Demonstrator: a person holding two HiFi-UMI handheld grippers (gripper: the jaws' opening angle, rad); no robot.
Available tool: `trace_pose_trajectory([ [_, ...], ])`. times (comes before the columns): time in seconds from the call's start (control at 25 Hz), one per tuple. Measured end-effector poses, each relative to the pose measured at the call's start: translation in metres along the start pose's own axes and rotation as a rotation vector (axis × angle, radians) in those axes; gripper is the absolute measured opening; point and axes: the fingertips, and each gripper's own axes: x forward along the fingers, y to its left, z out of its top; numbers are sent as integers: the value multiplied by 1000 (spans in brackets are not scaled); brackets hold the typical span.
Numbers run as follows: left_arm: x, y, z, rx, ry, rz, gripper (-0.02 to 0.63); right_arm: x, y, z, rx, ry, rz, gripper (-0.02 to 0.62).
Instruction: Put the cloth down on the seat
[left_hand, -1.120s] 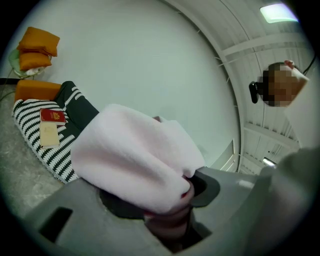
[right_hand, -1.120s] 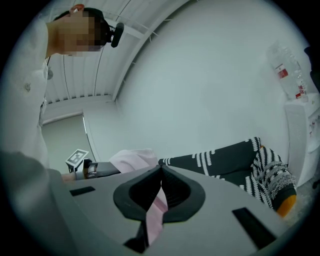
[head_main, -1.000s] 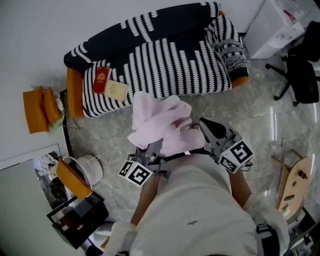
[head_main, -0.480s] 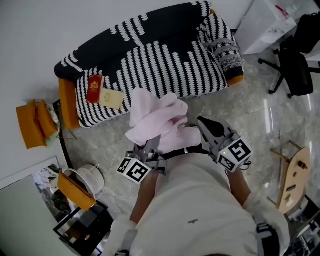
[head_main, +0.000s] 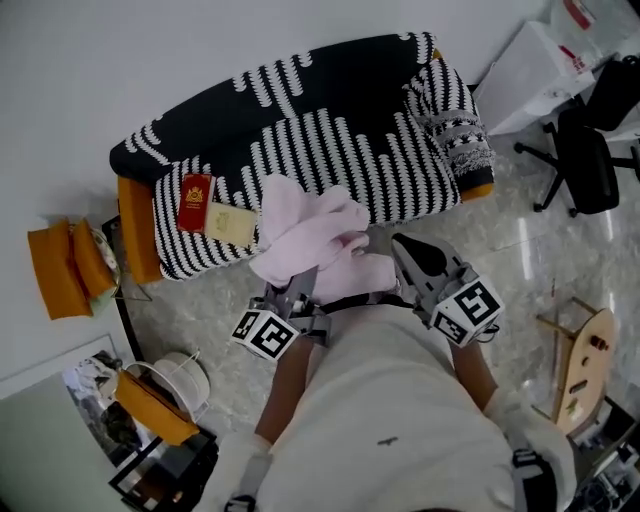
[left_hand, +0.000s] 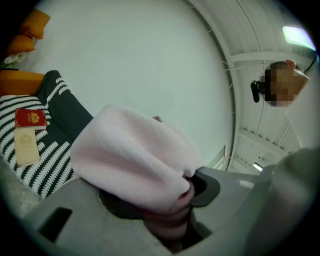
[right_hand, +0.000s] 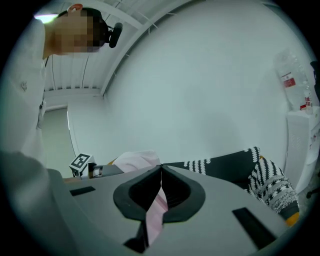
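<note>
A pale pink cloth (head_main: 310, 240) hangs bunched in front of the person, over the floor just before the sofa's seat (head_main: 330, 165). My left gripper (head_main: 300, 290) is shut on a thick fold of the pink cloth (left_hand: 135, 160), which bulges up over its jaws. My right gripper (head_main: 400, 262) is shut on a thin edge of the pink cloth (right_hand: 159, 207), pinched between its closed jaws. The sofa carries a black-and-white striped cover.
A red booklet (head_main: 195, 189) and a cream card (head_main: 231, 222) lie at the seat's left end. A patterned cushion (head_main: 455, 110) sits at its right end. An office chair (head_main: 590, 150) stands at the right, orange cushions (head_main: 65, 265) and a bin (head_main: 185, 372) at the left.
The cloth and both grippers have come a little closer to the sofa's front edge. Both grips are as before.
</note>
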Motion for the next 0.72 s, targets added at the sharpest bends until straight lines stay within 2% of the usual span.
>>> trace_pose_trajectory([
  [0.44,41,64,66,30,34,-52,210,69,-2,13,13,-2,-93,9],
  [0.72,69,87,90,39,50,-79,209,85,-8,10,28,11,-141,9],
])
